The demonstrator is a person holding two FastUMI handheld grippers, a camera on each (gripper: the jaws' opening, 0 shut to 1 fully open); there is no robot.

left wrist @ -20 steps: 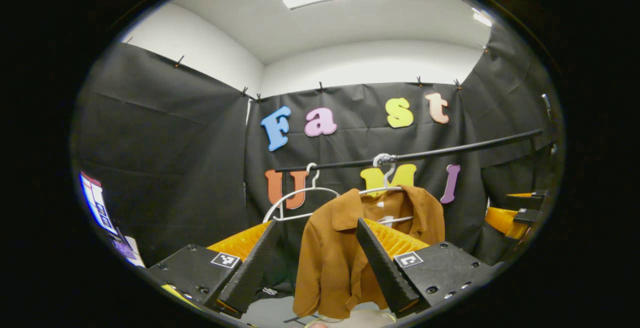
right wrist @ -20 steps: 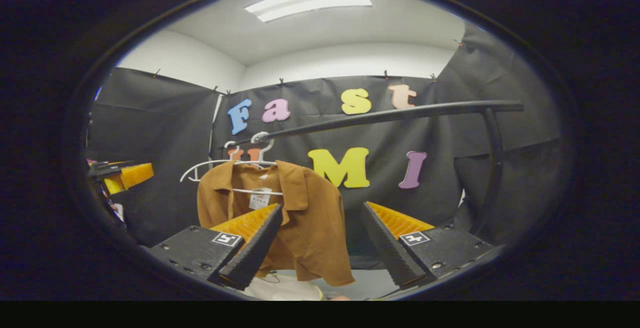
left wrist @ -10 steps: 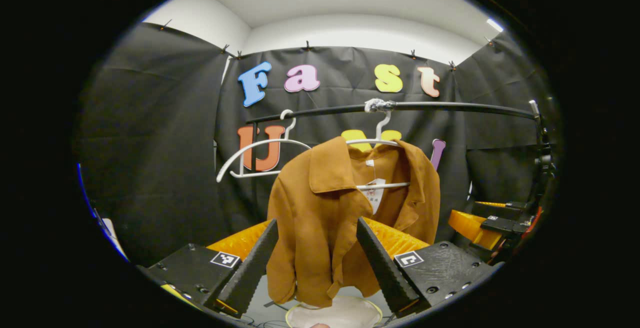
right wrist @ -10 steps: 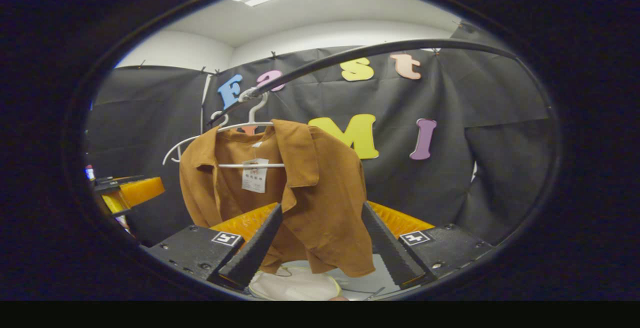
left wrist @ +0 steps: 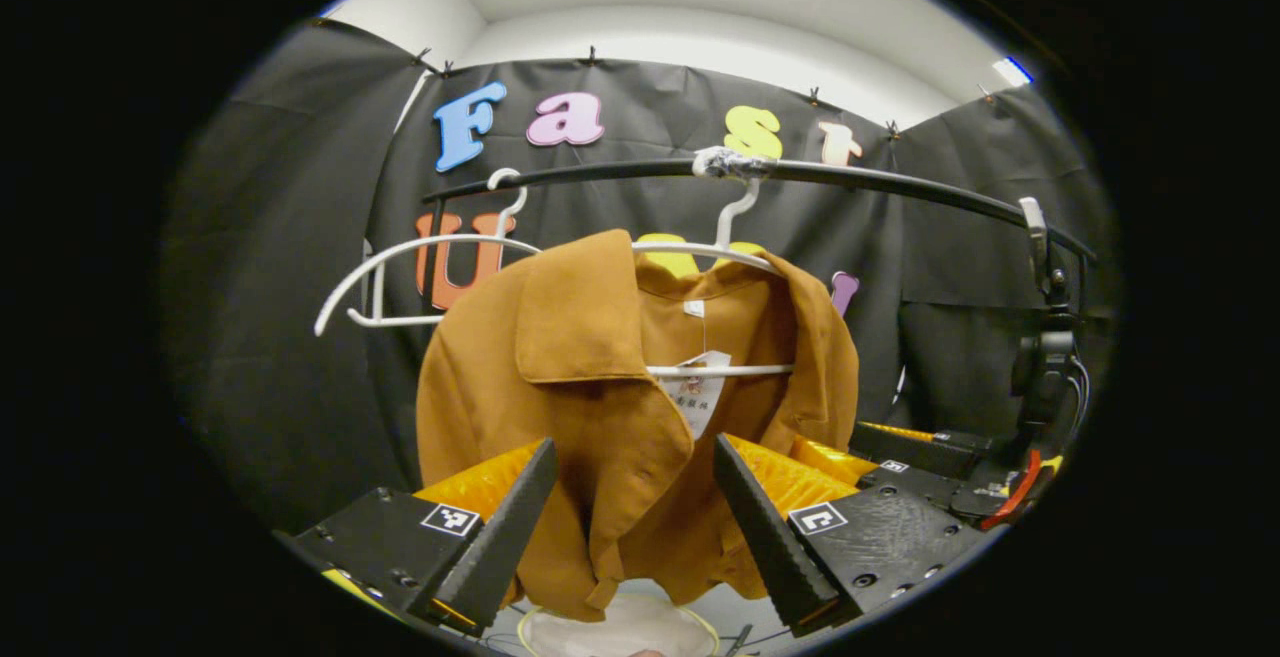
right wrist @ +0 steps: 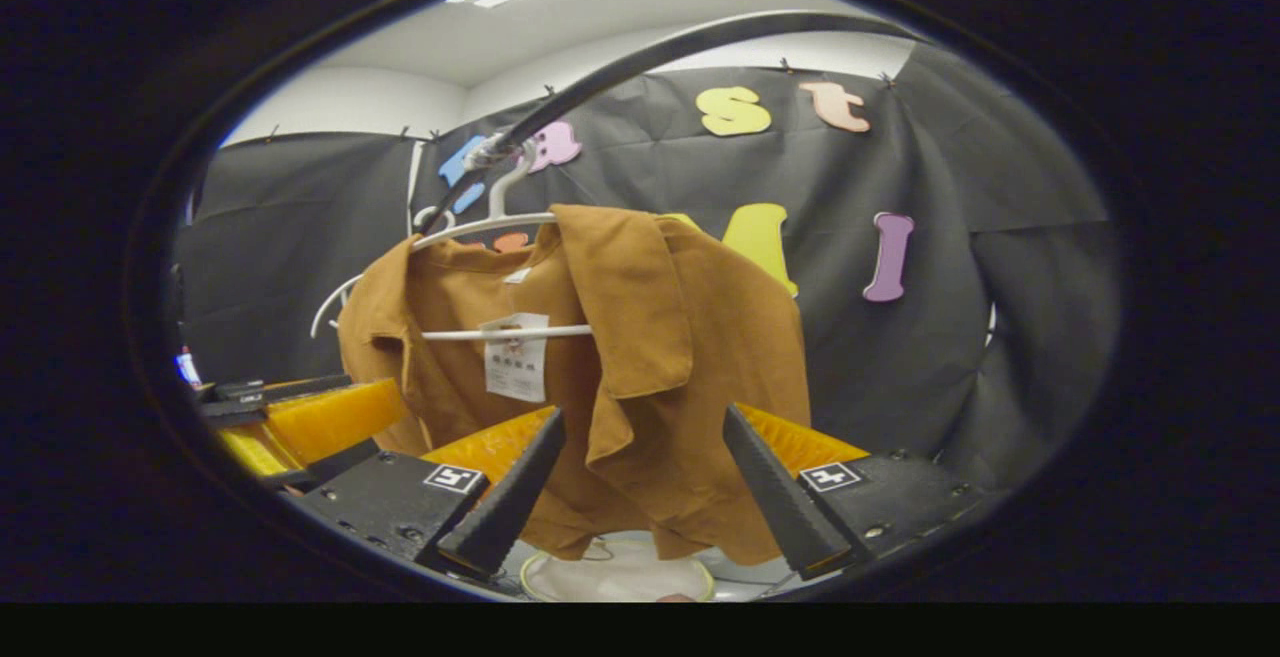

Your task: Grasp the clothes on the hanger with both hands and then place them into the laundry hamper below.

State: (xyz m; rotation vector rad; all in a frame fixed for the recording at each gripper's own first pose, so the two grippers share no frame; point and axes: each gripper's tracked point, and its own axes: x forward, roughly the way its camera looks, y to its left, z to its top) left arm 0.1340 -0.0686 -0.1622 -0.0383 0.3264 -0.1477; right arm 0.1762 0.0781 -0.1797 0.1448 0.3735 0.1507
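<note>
Black-draped booth, dark rail overhead. Brown jacket hangs on a white hanger from that rail, straight ahead of both grippers; an empty hanger sits up and left of the left gripper. Pale hamper lies just below the fingertips.

Left gripper: fingers apart, framing the jacket's front panel. Right gripper: fingers apart, framing the opposite panel.

Judgement: close on doubled fabric near each shoulder, not the loose hem, then lift clear of the hanger.

Versus half a second ago: jacket larger and nearer in both views; both grippers have advanced.
</note>
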